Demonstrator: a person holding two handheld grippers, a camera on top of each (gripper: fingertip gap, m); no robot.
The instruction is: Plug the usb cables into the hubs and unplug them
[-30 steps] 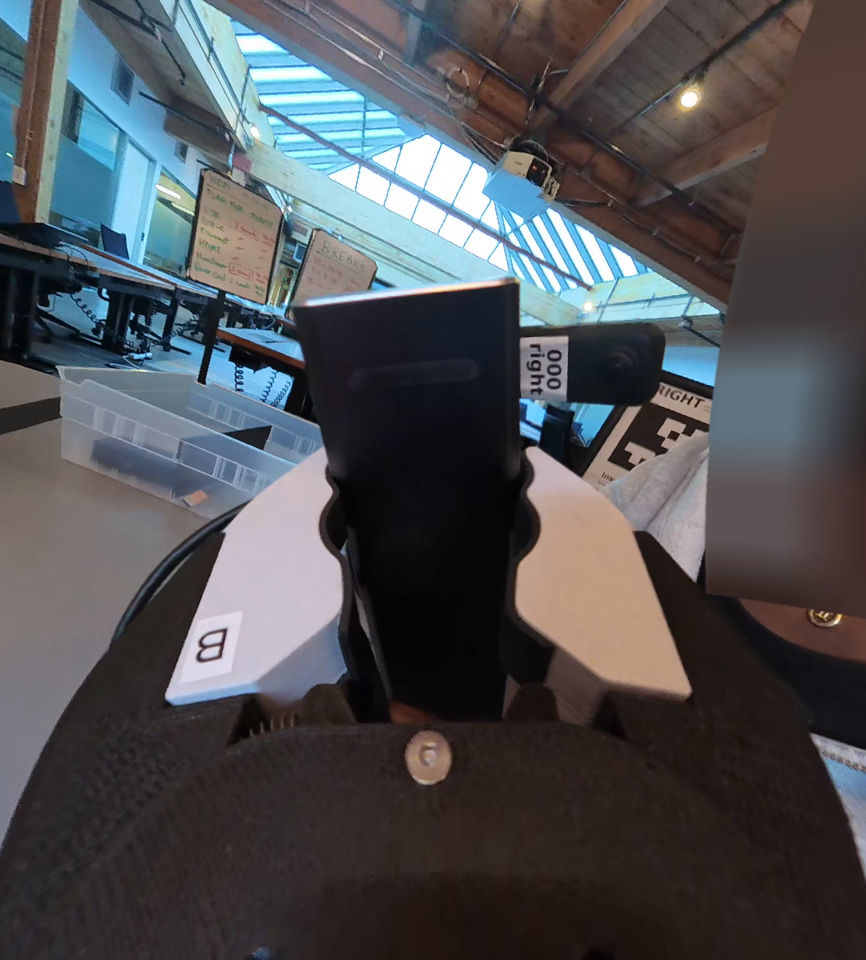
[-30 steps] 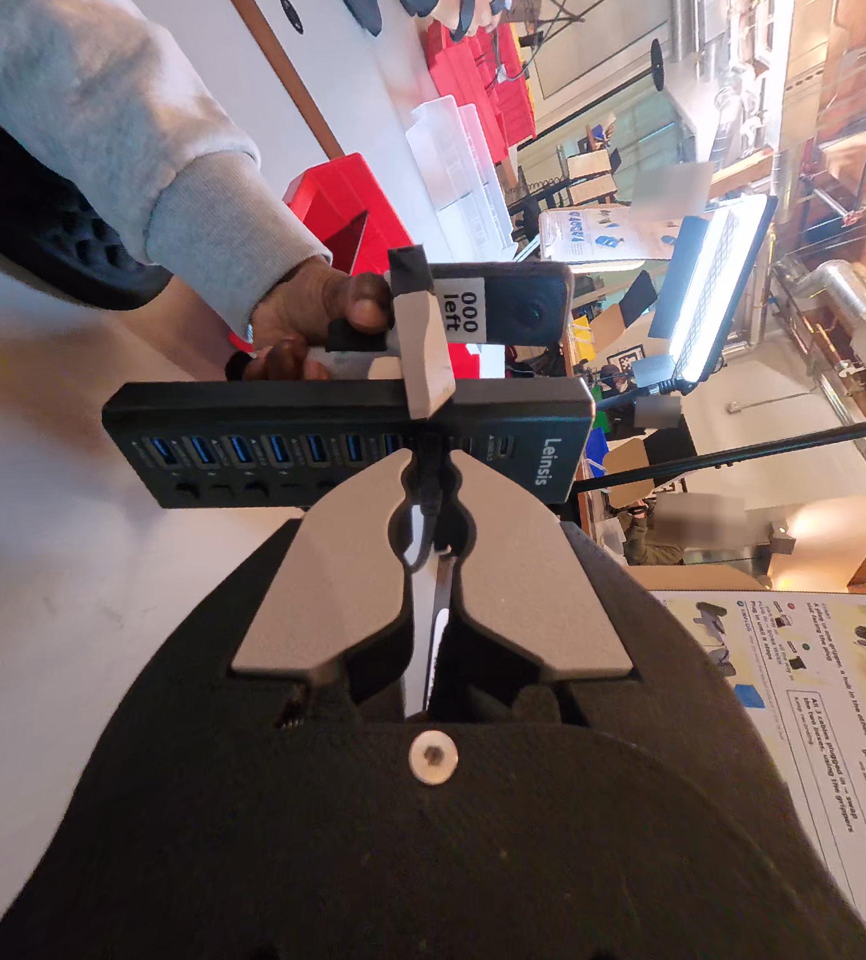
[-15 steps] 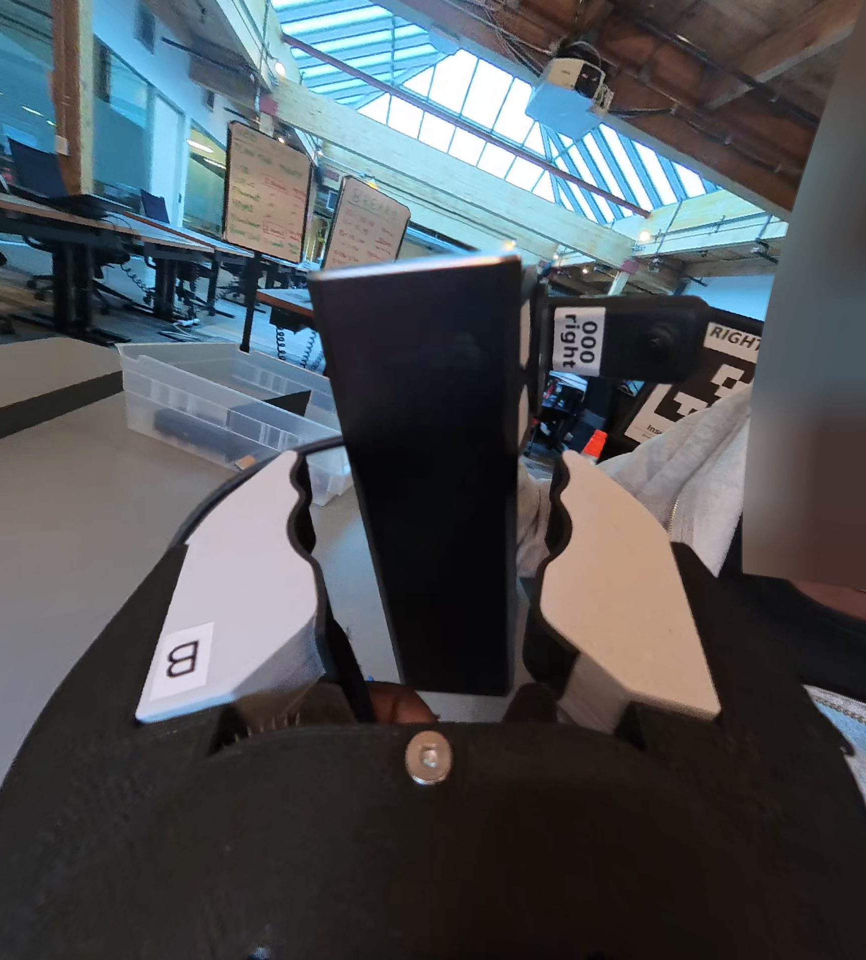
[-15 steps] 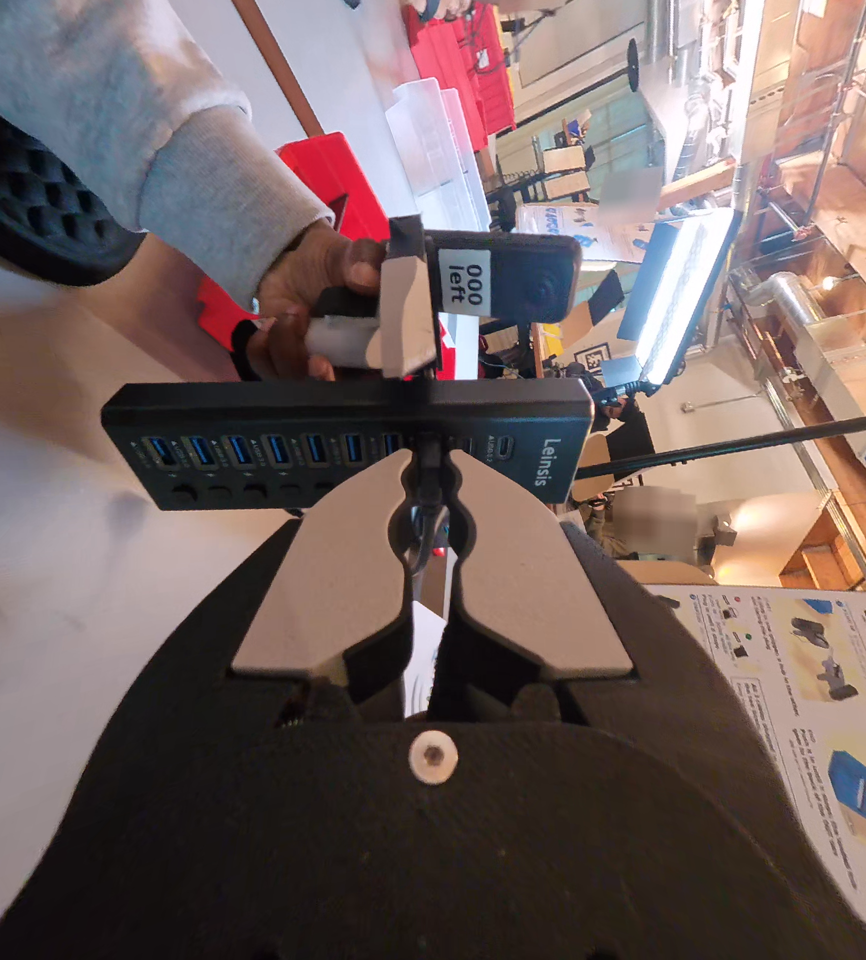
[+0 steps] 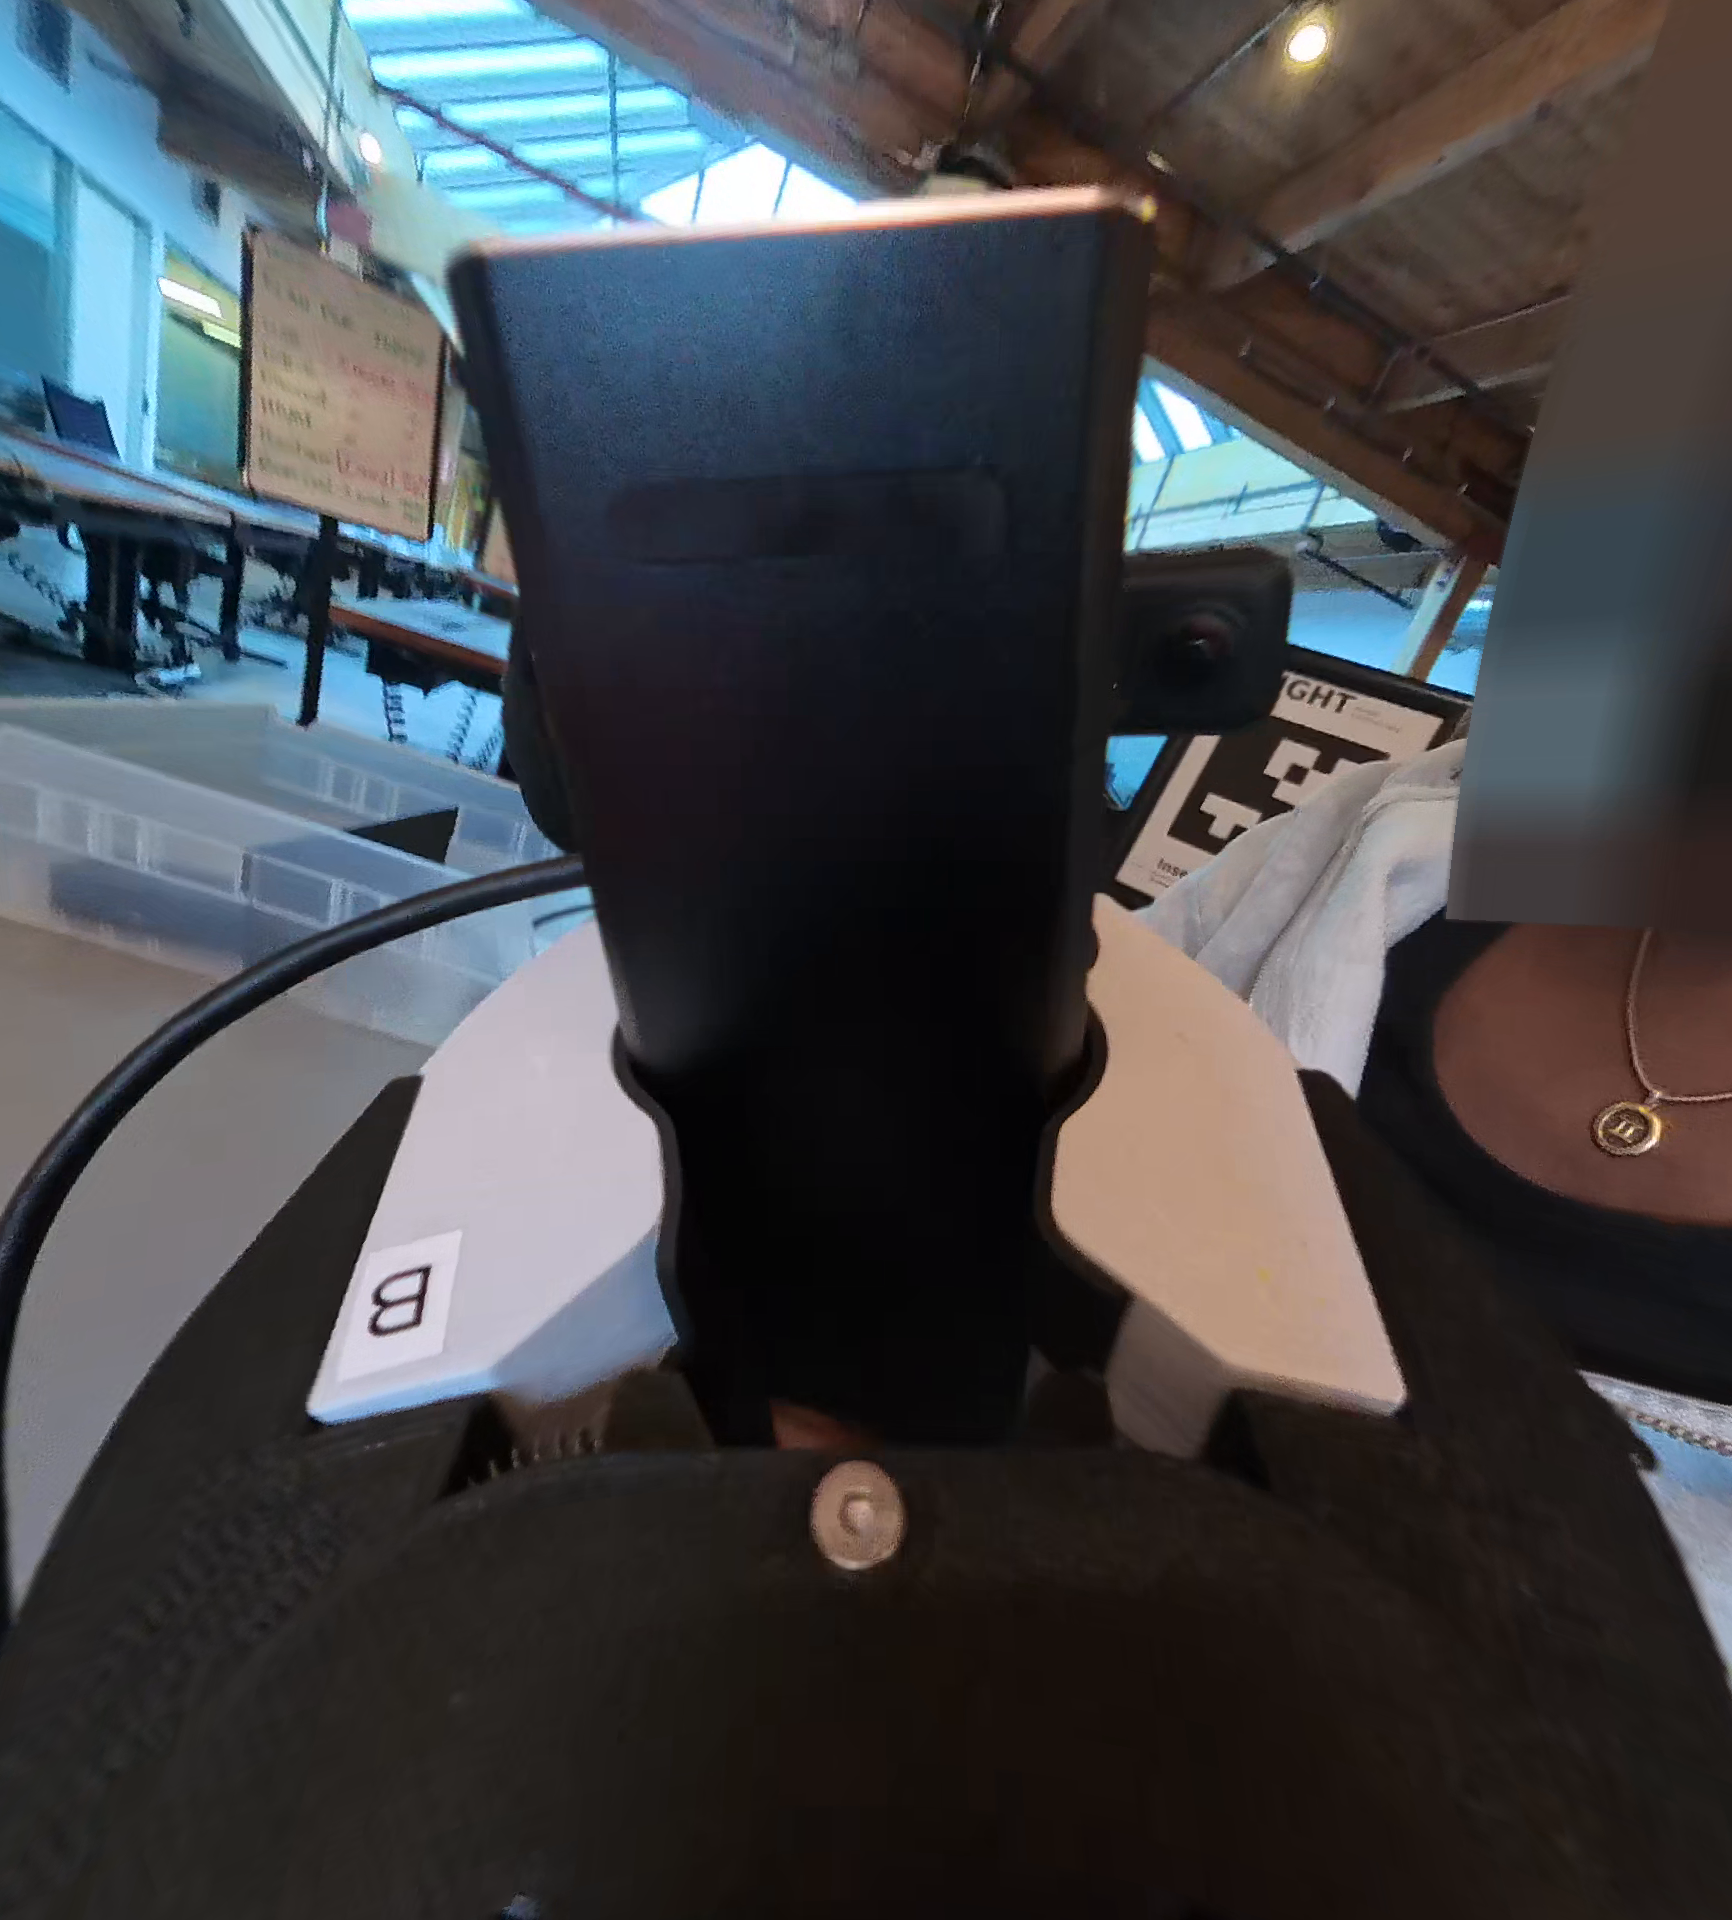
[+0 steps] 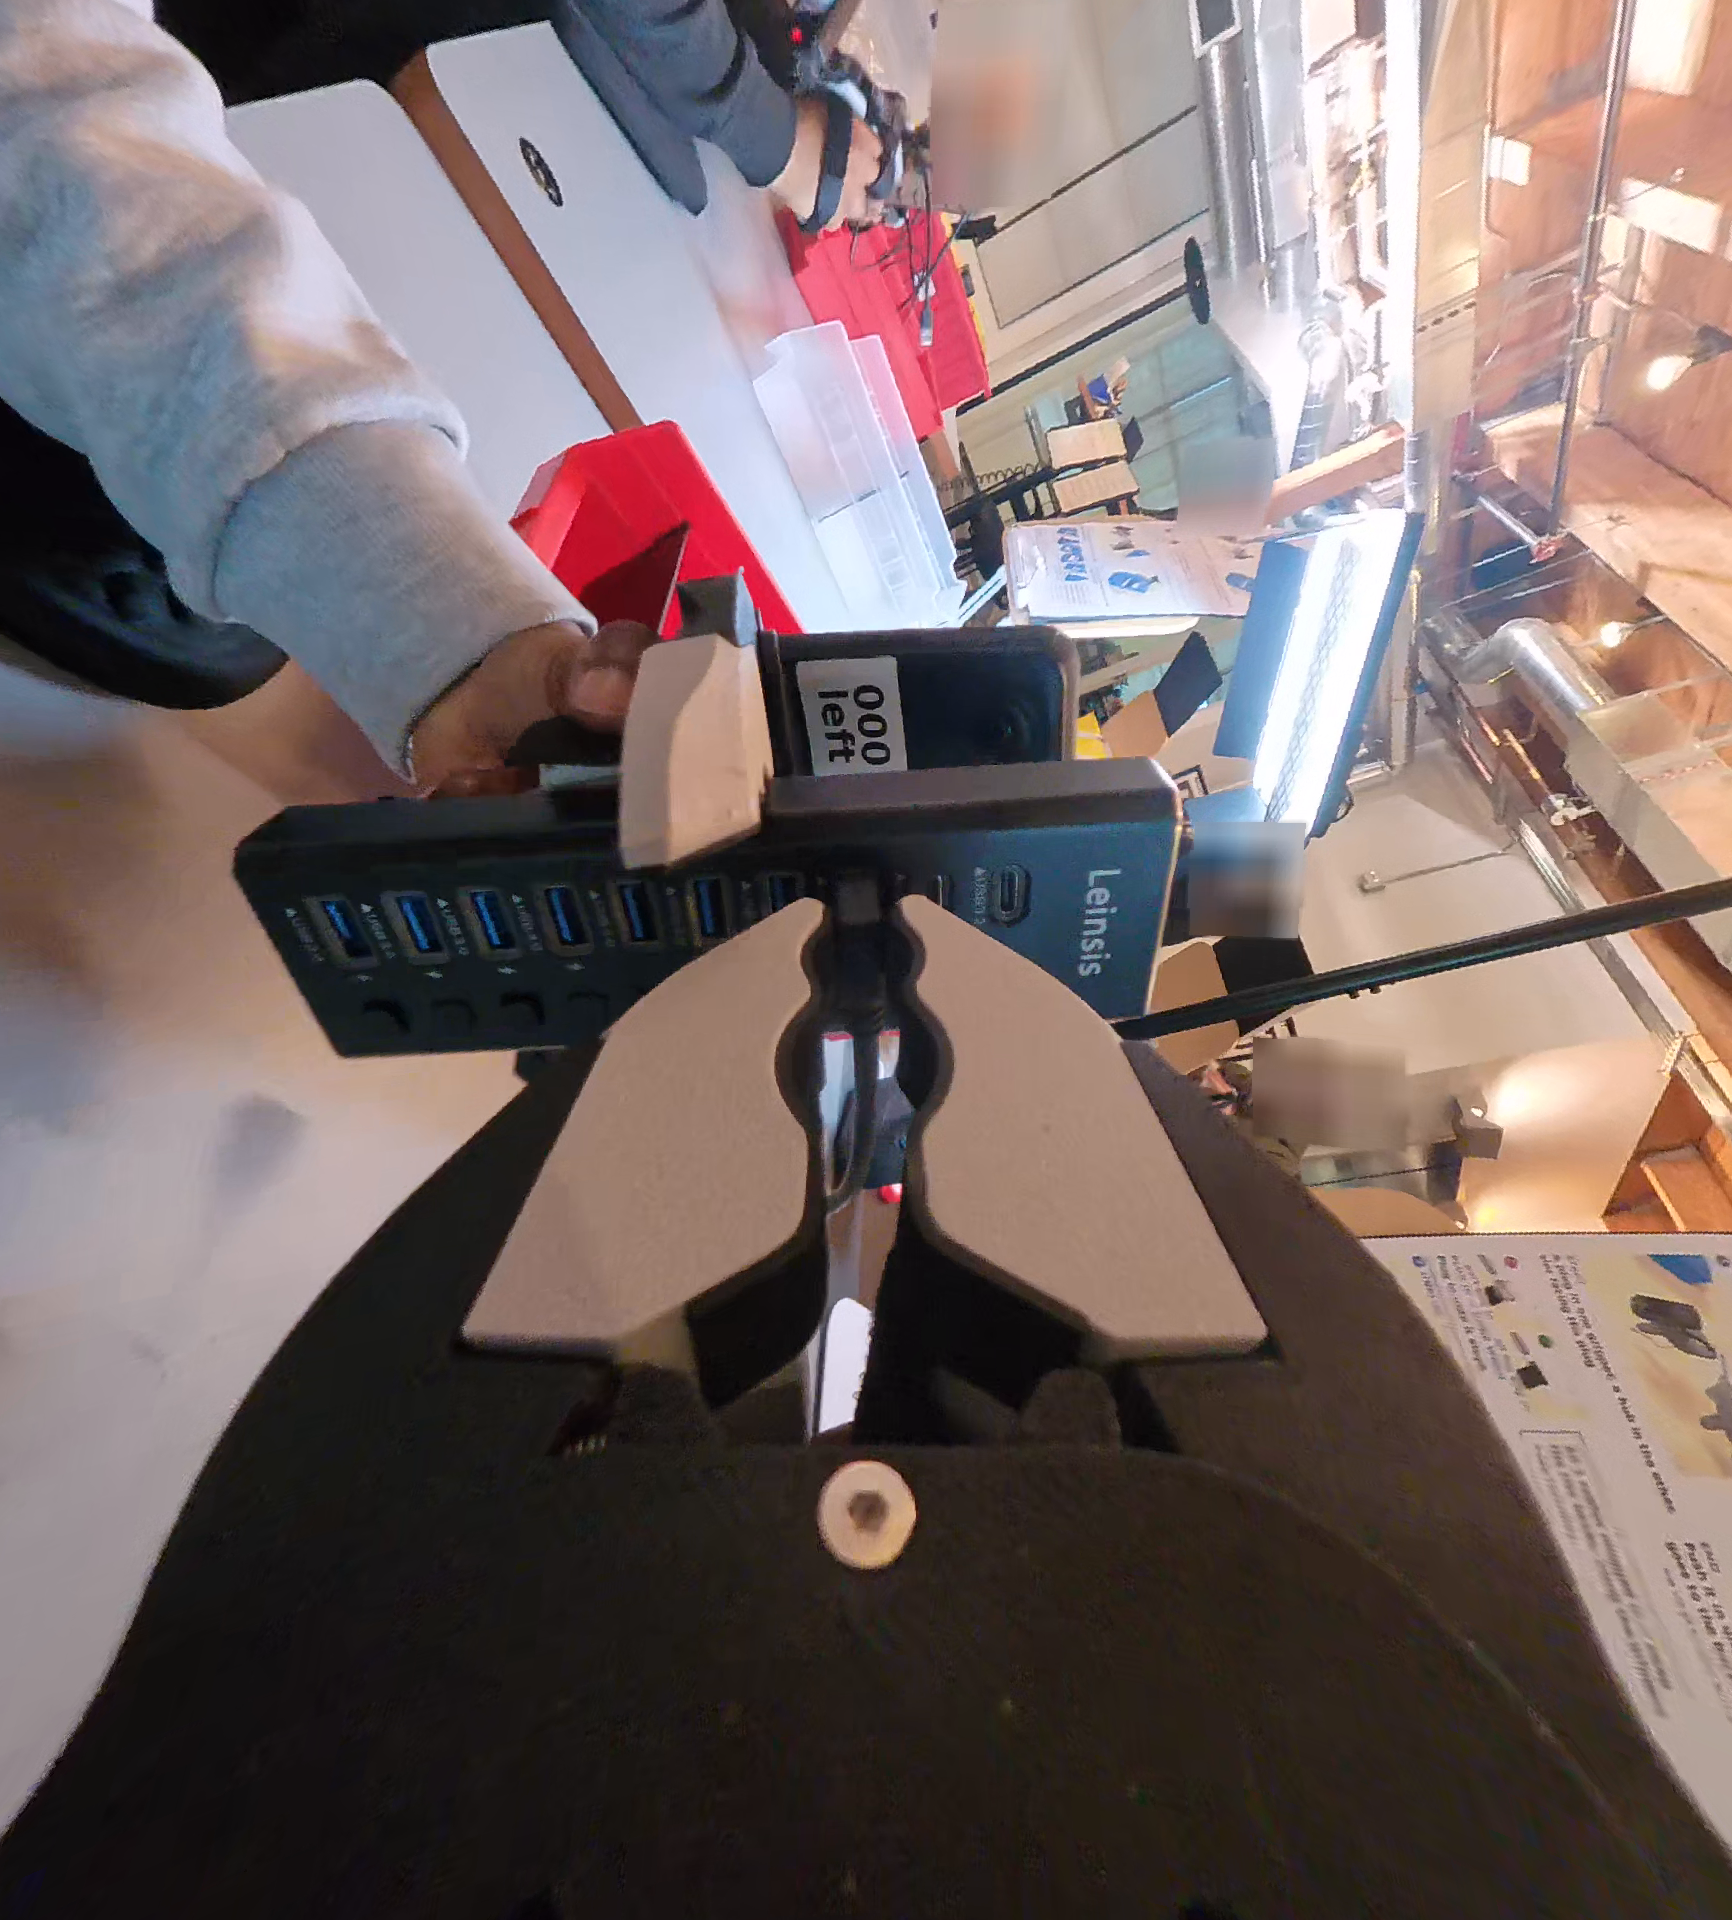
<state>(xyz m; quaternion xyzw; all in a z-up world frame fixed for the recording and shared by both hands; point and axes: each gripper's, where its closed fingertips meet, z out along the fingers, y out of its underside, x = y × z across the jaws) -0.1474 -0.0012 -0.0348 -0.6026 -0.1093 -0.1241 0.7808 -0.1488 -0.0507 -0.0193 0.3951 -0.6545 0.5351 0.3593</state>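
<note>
My left gripper (image 5: pixel 857 1049) is shut on a long black USB hub (image 5: pixel 820 623) and holds it up off the table; only the hub's plain back shows here. In the right wrist view the hub (image 6: pixel 488 966) lies crosswise, showing a row of blue ports, with one left finger (image 6: pixel 696 758) clamped over its far edge. My right gripper (image 6: pixel 857 920) is shut on a black USB plug (image 6: pixel 857 961), whose tip sits at a port near the hub's labelled end. How deep it sits is hidden. Its black cable (image 5: pixel 114 1091) arcs at the left.
A clear plastic bin (image 5: pixel 166 831) stands on the grey table (image 5: pixel 31 1091). A red bin (image 6: pixel 633 520) and more clear bins (image 6: pixel 841 436) lie beyond the hub. A printed instruction sheet (image 6: pixel 1620 1507) lies at the right. A person's grey sleeve (image 6: pixel 166 343) reaches in. There is about 4 centimetres between the tips of the two grippers.
Half a second ago my left fingers stood a little apart from the hub; now they are closed on it again, and the hub looks closer. My right gripper stays shut on the plug at the port.
</note>
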